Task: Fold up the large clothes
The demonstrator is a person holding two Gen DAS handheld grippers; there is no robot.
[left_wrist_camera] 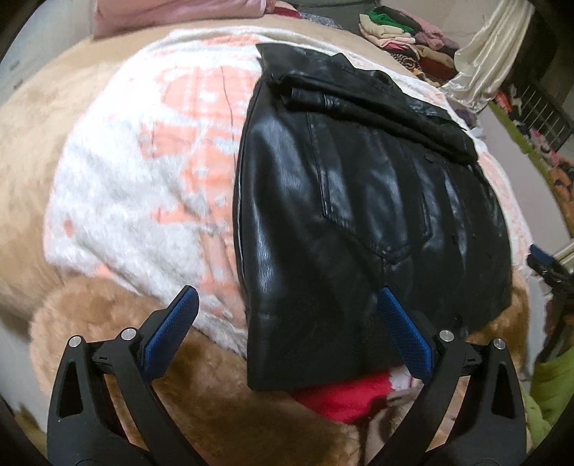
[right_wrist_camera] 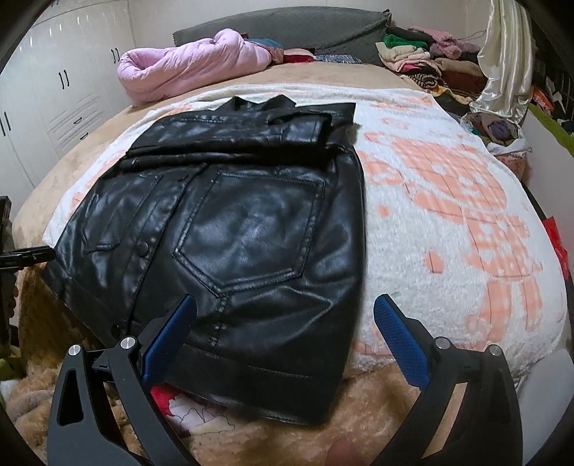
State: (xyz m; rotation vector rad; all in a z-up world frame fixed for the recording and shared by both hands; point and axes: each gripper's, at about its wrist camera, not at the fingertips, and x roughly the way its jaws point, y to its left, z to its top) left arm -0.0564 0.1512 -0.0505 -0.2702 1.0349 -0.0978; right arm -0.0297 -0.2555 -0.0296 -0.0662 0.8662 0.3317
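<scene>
A black leather jacket [left_wrist_camera: 358, 200] lies flat on a white and peach blanket [left_wrist_camera: 143, 179] on the bed, its sleeves folded across the far end. My left gripper [left_wrist_camera: 287, 297] is open and hovers over the jacket's near left hem corner. In the right wrist view the same jacket [right_wrist_camera: 244, 229] fills the middle, chest pocket upward. My right gripper [right_wrist_camera: 285, 304] is open above the jacket's near right hem corner. Neither gripper holds any cloth. The other gripper's black frame [right_wrist_camera: 25, 254] shows at the left edge.
A pink padded coat [right_wrist_camera: 186, 64] lies at the bed's far side by a grey headboard [right_wrist_camera: 287, 28]. Piles of folded clothes [right_wrist_camera: 423, 61] sit at the back right. White wardrobe doors [right_wrist_camera: 53, 93] stand left. A red cloth [left_wrist_camera: 340, 398] and tan fleece [left_wrist_camera: 201, 394] lie at the near edge.
</scene>
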